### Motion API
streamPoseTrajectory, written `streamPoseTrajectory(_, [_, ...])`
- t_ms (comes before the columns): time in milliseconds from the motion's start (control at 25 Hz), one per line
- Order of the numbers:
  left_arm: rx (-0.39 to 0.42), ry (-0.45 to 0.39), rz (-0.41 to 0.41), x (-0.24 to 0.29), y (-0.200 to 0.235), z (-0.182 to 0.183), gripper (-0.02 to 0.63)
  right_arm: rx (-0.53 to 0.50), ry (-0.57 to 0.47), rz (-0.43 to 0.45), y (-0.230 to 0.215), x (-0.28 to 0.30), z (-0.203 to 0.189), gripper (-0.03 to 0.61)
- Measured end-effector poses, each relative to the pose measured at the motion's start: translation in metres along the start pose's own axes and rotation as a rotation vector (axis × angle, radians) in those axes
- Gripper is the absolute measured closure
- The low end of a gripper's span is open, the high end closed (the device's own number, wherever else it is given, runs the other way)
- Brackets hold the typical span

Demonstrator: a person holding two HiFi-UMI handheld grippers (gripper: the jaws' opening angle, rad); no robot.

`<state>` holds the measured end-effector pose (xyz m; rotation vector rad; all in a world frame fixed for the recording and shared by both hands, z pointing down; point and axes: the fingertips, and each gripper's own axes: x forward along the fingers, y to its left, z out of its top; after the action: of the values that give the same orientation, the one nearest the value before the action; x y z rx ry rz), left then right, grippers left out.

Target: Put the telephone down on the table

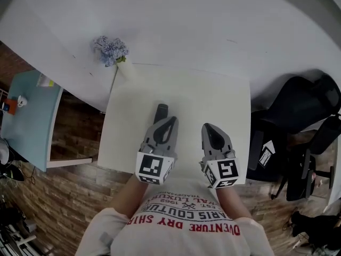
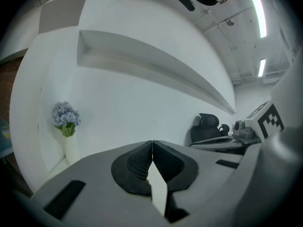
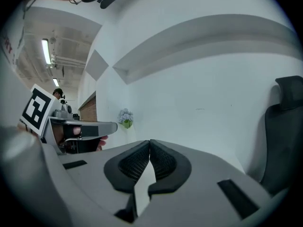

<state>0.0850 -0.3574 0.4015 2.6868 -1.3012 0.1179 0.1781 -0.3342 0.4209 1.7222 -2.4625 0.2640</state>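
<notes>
Both claws, left gripper (image 1: 166, 122) & right gripper (image 1: 209, 128), pinched tight, nothing btwn them. Telephone (image 1: 161, 111) lies on table (image 1: 213, 95), just ahead of left gripper. We reckon a low swing could knock it askew.

Phone (image 1: 161, 111): dark grey, slim, lies flat on white desk (image 1: 213, 97), left of centre, long axis pointing away from person; near end hidden.
</notes>
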Motion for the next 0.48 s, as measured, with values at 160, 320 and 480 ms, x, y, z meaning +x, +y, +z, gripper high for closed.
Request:
streamPoseTrajectory(160, [-0.001, 0.004, -0.018, -0.001, -0.007, 0.007, 0.589, -0.037, -0.058, 0.021, 0.004, -0.005, 0.016, 0.554])
streamPoseTrajectory(320, [-0.025, 0.031, -0.033, -0.002, -0.013, 0.003, 0.589, -0.062, -0.112, 0.062, 0.013, -0.012, 0.024, 0.554])
streamPoseTrajectory(480, [-0.009, 0.035, -0.042, -0.003, -0.018, 0.002, 0.589, -0.092, -0.098, 0.066, 0.016, -0.013, 0.022, 0.554])
